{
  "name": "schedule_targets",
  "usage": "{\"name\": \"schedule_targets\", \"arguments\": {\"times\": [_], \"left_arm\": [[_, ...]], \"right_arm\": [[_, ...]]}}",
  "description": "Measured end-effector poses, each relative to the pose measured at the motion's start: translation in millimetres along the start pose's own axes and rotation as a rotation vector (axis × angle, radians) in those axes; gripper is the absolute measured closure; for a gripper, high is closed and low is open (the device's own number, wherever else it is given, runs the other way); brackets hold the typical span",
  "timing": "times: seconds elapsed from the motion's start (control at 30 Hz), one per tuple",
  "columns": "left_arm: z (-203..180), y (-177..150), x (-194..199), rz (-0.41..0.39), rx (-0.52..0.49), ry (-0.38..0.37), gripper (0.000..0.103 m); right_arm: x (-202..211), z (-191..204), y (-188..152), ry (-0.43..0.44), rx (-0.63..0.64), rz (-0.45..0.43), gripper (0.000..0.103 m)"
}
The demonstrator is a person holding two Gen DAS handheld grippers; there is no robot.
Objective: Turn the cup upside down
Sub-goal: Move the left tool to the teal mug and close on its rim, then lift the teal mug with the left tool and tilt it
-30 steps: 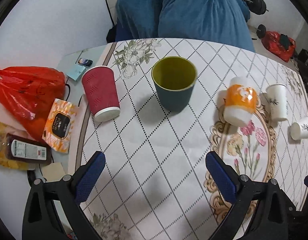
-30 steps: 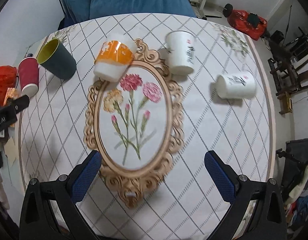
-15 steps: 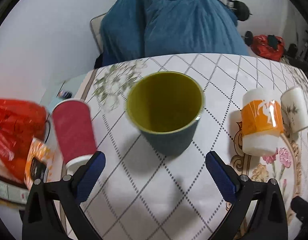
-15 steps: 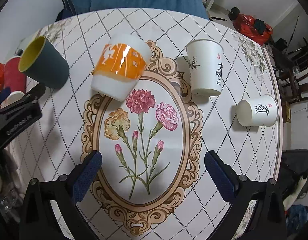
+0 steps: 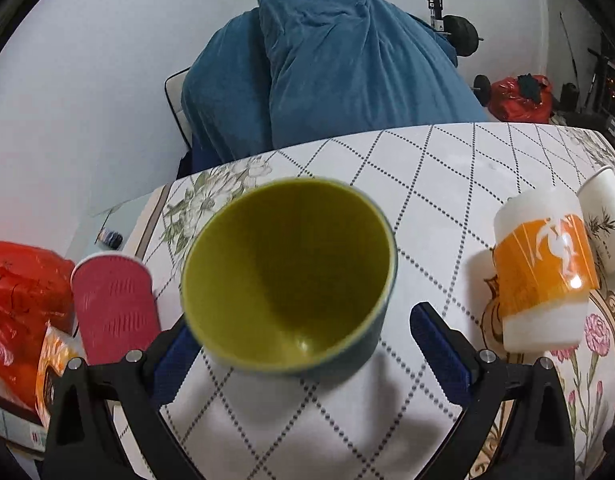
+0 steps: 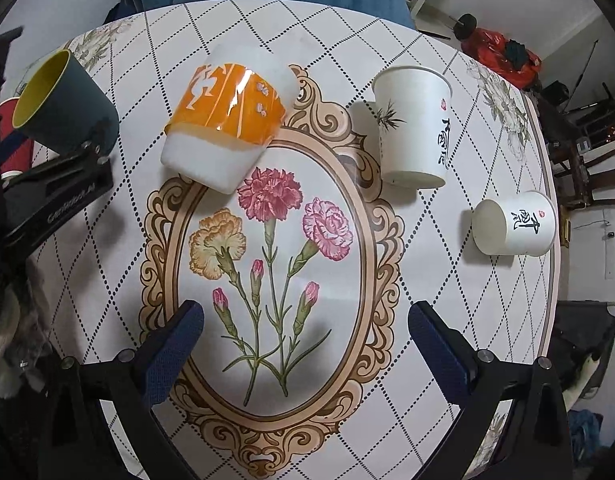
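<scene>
My left gripper (image 5: 303,344) is spread wide around the dark teal cup (image 5: 287,276), which stands upright, mouth up, yellow-green inside; pads flank its lower wall, and I cannot tell if they touch. Just beside its left side stands an inverted red paper cup (image 5: 113,304); an orange-banded white cup (image 5: 543,276), also inverted, sits apart to its right. Red bag (image 5: 19,292) at the table's left edge. My right gripper (image 6: 303,344) hangs wide, holding nothing, over the tablecloth (image 6: 447,300) flower medallion. Two white paper cups: one inverted (image 6: 413,124), one on its side (image 6: 515,224).
</scene>
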State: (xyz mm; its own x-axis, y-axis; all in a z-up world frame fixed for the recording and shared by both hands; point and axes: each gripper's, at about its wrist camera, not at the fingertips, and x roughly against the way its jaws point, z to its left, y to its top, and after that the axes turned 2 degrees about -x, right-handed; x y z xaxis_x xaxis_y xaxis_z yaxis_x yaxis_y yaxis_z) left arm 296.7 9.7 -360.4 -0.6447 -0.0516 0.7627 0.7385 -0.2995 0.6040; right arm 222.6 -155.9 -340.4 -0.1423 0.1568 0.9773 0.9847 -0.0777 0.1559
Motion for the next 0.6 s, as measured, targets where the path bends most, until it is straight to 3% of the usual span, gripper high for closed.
{"name": "schedule_targets", "arguments": {"times": [0.23,0.6], "left_arm": [[1.3,12.1,-14.7,-0.009,-0.004,-0.018,0.031],[-7.8,15.7,4.7,-0.045,-0.047,-0.050,0.033]], "right_arm": [[3.0,2.4,3.6,-0.001,-0.011,-0.010,0.000],[7.4,2.3,-1.5,-0.020,-0.042,-0.019,0.002]]}}
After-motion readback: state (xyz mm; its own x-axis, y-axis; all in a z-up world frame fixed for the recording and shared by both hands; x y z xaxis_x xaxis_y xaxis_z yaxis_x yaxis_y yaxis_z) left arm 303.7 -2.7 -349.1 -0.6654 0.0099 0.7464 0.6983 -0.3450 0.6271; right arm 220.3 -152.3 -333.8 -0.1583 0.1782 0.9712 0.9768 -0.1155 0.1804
